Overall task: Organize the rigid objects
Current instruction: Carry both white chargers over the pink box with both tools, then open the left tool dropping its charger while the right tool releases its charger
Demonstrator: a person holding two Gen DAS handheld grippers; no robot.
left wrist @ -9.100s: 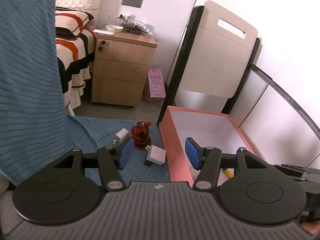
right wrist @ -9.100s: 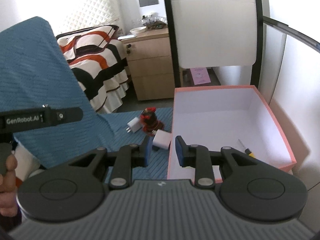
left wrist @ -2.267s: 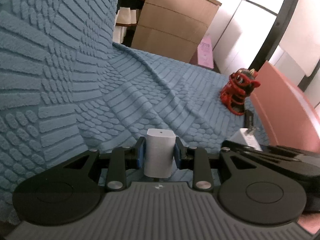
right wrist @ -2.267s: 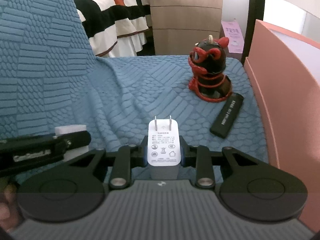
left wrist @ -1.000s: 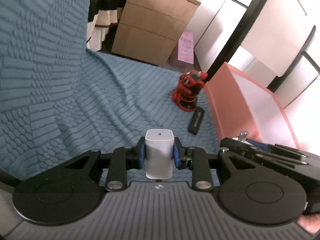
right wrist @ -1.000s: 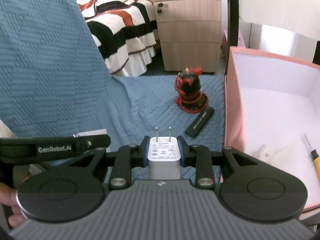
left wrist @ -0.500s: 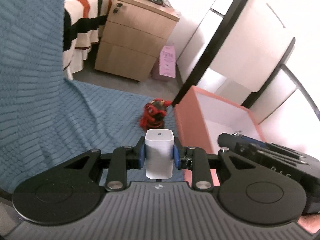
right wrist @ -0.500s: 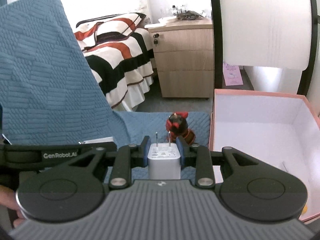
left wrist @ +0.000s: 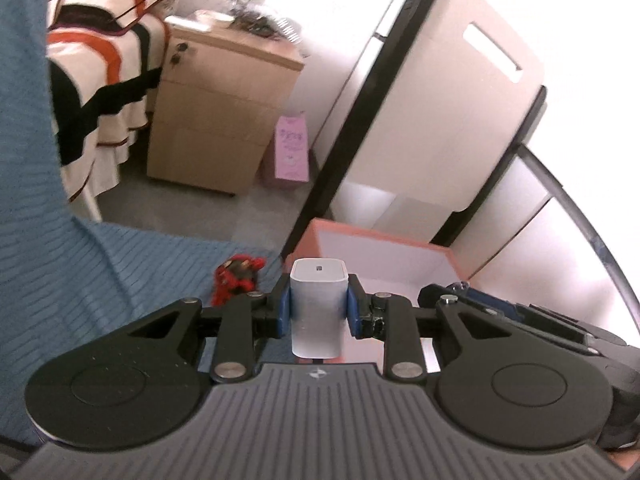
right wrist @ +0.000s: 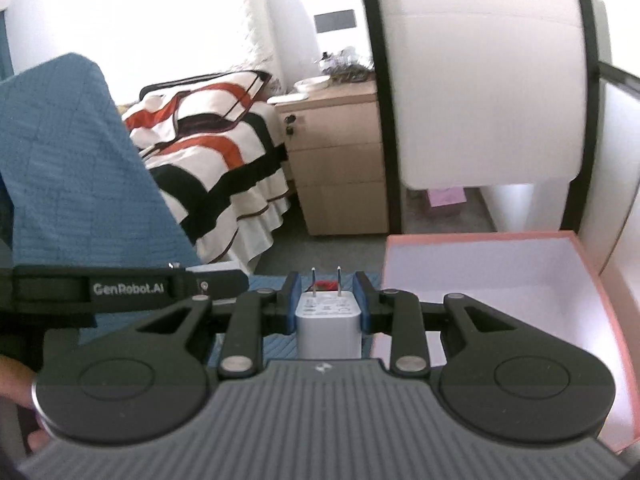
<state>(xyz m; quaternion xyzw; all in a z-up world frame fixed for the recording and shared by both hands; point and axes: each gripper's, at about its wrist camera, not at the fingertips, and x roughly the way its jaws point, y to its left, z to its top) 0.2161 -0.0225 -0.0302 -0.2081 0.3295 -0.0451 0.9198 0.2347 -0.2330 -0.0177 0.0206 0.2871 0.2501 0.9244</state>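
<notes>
My left gripper [left wrist: 319, 309] is shut on a white charger block [left wrist: 318, 304], held up in the air at the near-left corner of the pink box [left wrist: 404, 244]. My right gripper [right wrist: 326, 307] is shut on a white wall charger [right wrist: 328, 320] with its two prongs pointing forward, just left of the pink box [right wrist: 600, 284]. A red and black figurine [left wrist: 236, 278] stands on the blue blanket [left wrist: 100, 264], left of the box. In the right wrist view only a red sliver of it shows behind the charger prongs.
A wooden bedside cabinet [left wrist: 220, 120] and a striped bed [right wrist: 208, 136] stand beyond the blanket. A white folding chair back [right wrist: 484, 80] rises behind the box. The left gripper's body [right wrist: 120, 288] crosses the right wrist view at the left.
Both grippers have risen and tilted up with their chargers still held. The figurine and blanket have dropped low in both views, and the box now lies just ahead.
</notes>
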